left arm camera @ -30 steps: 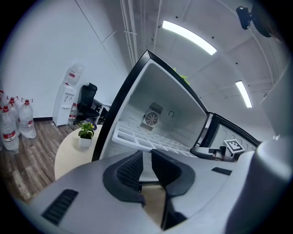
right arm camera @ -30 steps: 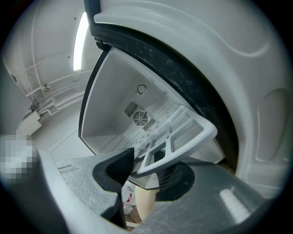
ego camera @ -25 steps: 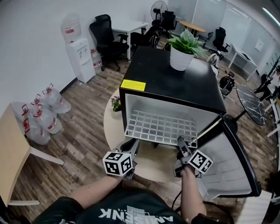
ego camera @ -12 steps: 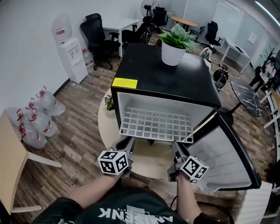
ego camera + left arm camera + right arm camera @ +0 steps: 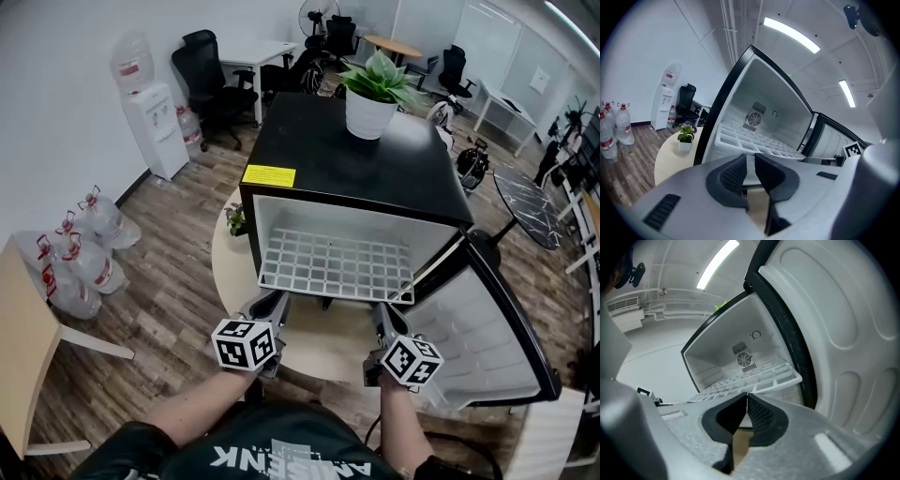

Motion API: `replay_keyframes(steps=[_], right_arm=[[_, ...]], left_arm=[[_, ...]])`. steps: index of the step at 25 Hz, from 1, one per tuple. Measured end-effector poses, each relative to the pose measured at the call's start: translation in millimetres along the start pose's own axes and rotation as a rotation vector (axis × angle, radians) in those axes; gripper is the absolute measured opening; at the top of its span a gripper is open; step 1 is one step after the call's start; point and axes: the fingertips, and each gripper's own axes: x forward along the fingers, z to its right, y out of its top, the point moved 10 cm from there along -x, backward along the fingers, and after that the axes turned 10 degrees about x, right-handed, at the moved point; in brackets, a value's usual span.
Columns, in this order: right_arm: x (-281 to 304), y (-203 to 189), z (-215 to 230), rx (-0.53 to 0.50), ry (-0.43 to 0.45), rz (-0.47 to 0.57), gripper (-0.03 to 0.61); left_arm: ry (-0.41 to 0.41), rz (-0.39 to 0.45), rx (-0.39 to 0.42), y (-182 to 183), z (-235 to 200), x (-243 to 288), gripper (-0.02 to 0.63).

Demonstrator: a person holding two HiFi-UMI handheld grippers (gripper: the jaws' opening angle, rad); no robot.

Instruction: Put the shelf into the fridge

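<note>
The white grid shelf (image 5: 337, 267) lies level inside the black fridge (image 5: 366, 164), with its front edge sticking out a little past the opening. The fridge door (image 5: 487, 347) stands open at the right. My left gripper (image 5: 272, 302) is just below the shelf's front left corner. Its jaws stand a little apart (image 5: 751, 161), and only the fridge's lower front shows through the gap. My right gripper (image 5: 382, 319) is near the front right corner, short of the shelf (image 5: 750, 380). Its jaws have just been closing and its pads meet (image 5: 746, 399) on nothing.
A potted plant (image 5: 370, 98) stands on the fridge top. The fridge rests on a round pale table (image 5: 234, 272) that also bears a small flower pot (image 5: 236, 220). Water bottles (image 5: 80, 248), a dispenser (image 5: 150, 112) and a wooden table (image 5: 23, 347) are at the left.
My right gripper has drawn back from the shelf's front edge toward me, rolled, and shut. The left gripper and the shelf have kept their places.
</note>
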Motion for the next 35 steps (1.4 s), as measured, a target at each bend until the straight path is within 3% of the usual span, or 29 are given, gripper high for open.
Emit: replay_keyframes(steps=[2,8,35], right_arm=[[0,0,0,-0.006,-0.007,0.004,0.012],[3,2,4,0.014,-0.002,-0.013,0.011],[68,40,18,-0.006,0.012,-0.017,0.009]], left_arm=[[0.005,0.005,0.023,1,1,-3,0.018],[0.022,0.011,0.083,4,5,-2,0.015],[0.097,0.012,0.089,37,-17,62,0.011]])
